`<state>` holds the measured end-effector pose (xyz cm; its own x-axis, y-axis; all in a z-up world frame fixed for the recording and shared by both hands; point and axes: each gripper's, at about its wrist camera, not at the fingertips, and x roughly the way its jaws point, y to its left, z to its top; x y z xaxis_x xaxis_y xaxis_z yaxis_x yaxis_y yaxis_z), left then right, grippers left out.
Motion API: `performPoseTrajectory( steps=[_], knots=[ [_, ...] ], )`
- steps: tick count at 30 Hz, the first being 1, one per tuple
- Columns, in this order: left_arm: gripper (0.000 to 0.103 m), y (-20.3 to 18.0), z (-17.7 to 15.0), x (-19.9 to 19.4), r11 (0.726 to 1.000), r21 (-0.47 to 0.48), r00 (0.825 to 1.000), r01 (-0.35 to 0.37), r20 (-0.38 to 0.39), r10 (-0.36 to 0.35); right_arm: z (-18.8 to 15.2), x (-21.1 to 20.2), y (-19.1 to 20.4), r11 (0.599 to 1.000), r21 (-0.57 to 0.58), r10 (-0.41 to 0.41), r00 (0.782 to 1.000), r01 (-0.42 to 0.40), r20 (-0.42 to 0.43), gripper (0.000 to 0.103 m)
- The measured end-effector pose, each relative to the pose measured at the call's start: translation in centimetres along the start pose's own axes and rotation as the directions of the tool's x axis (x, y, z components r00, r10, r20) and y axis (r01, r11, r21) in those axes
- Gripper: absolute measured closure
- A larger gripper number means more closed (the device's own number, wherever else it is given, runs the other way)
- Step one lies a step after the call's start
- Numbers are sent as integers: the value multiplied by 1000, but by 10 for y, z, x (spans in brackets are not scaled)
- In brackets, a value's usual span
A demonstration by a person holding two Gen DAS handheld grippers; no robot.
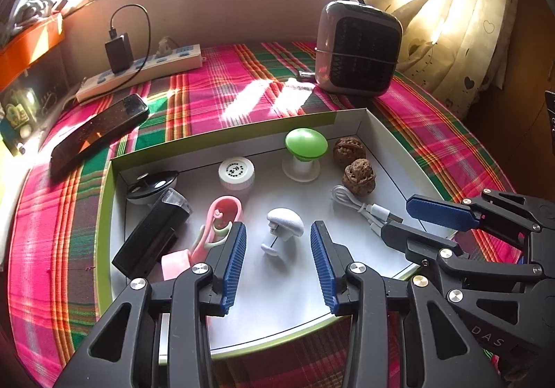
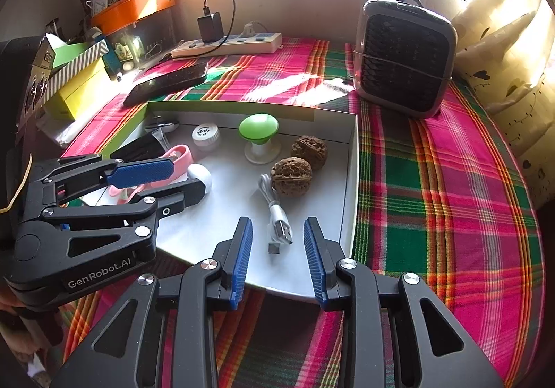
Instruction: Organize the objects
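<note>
A shallow white tray with a green rim [image 1: 104, 200] [image 2: 350, 180] lies on the plaid cloth. It holds a white mushroom-shaped piece [image 1: 284, 220] [image 2: 201, 174], a green mushroom-shaped piece [image 1: 306, 143] [image 2: 258, 127], two walnuts [image 1: 359, 176] [image 2: 290, 176], a white USB cable [image 1: 364, 211] [image 2: 277, 221], a white round jar [image 1: 236, 173] [image 2: 205, 135], a pink clip [image 1: 218, 225] [image 2: 177, 155] and a black box [image 1: 152, 235]. My left gripper [image 1: 278, 235] is open around the white mushroom piece. My right gripper [image 2: 278, 235] is open over the cable's plug.
A grey fan heater [image 1: 359, 46] [image 2: 404, 57] stands at the back right. A black phone [image 1: 99, 133] [image 2: 170, 81] and a power strip [image 1: 138, 70] [image 2: 227, 44] lie at the back left. Boxes [image 2: 76, 76] are stacked at the left; curtains hang on the right.
</note>
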<state>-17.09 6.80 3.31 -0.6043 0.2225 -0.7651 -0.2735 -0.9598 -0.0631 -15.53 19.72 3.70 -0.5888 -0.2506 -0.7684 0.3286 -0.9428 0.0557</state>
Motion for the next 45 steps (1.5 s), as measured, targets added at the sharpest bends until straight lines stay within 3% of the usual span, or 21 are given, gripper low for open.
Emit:
performPoseTrajectory(
  steps=[11, 27, 34, 45],
  knots=[
    [65, -3, -18, -31, 999, -19, 998, -44, 45, 45, -8, -22, 14, 1000, -4, -29, 998, 29, 52, 59],
    [65, -1, -47, -58, 993, -68, 993, -94, 70, 98, -28, -43, 27, 998, 4, -63, 994, 63, 89, 58],
    [65, 6, -62, -64, 989, -95, 992, -113, 52, 119, -40, -50, 32, 997, 2, -75, 992, 75, 97, 53],
    [65, 23, -94, -58, 971, -148, 982, -188, -23, 187, -64, -37, 33, 995, 21, -99, 995, 99, 28, 48]
  ],
)
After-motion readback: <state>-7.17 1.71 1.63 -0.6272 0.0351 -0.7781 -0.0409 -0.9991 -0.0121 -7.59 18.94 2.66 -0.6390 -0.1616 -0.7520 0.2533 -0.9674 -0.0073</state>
